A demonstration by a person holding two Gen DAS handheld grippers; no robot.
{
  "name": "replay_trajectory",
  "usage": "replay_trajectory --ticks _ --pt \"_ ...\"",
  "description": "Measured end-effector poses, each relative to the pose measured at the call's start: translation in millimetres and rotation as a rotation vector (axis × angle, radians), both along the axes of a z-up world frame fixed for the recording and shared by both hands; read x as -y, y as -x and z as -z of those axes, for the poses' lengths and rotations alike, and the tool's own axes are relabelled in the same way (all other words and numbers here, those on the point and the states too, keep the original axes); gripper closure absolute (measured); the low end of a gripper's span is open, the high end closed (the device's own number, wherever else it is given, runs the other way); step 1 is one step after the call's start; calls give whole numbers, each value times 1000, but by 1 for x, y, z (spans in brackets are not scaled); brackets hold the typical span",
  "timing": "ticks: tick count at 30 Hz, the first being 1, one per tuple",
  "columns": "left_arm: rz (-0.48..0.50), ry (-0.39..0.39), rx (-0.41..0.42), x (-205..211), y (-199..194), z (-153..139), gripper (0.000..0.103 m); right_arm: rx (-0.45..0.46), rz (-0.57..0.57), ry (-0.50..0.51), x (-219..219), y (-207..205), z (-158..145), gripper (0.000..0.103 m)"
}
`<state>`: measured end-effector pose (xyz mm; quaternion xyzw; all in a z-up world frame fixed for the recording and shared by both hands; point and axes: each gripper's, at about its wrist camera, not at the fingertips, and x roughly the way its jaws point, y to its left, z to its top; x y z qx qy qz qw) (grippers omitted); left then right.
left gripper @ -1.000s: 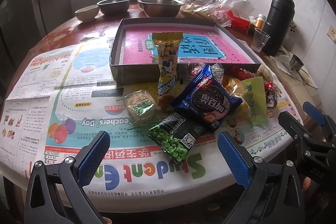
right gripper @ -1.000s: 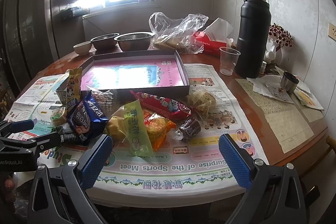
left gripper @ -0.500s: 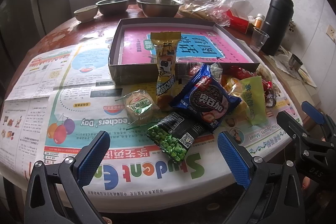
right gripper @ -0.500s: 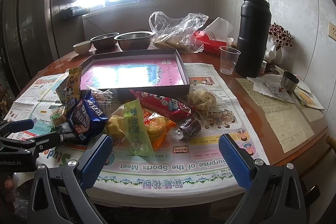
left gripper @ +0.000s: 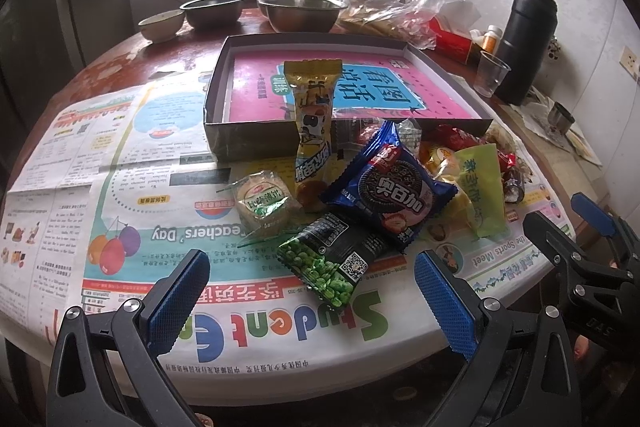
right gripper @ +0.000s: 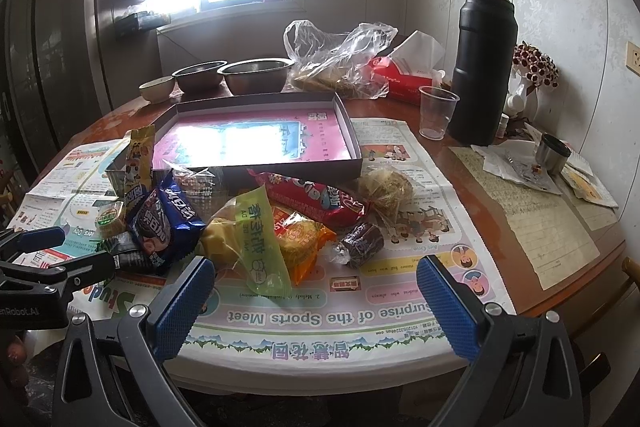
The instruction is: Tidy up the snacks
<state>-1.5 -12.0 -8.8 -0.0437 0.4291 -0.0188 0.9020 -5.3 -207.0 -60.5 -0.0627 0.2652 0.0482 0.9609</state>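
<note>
Task unstarted: snack packets (left gripper: 384, 187) lie heaped on the newspaper (left gripper: 120, 195) just before the tray (left gripper: 216, 107), which holds no snacks, while left gripper (left gripper: 312, 303) and right gripper (right gripper: 316, 303) hover spread wide, empty.

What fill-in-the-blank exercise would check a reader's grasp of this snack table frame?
1. The left gripper and the right gripper both have their jaws ____.
2. The shallow box holds ____ of the snacks so far.
3. The green pea packet lies on the ____ that covers the table.
4. The tall yellow packet leans against the box's ____ wall.

Missing words: open; none; newspaper; front
</note>
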Motion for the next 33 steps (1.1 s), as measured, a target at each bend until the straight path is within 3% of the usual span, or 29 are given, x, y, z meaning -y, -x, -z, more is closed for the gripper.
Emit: replay_trajectory --ticks 33 --pt "-25 43 -12 -25 -10 3 1 -17 10 -24 9 -14 3 1"
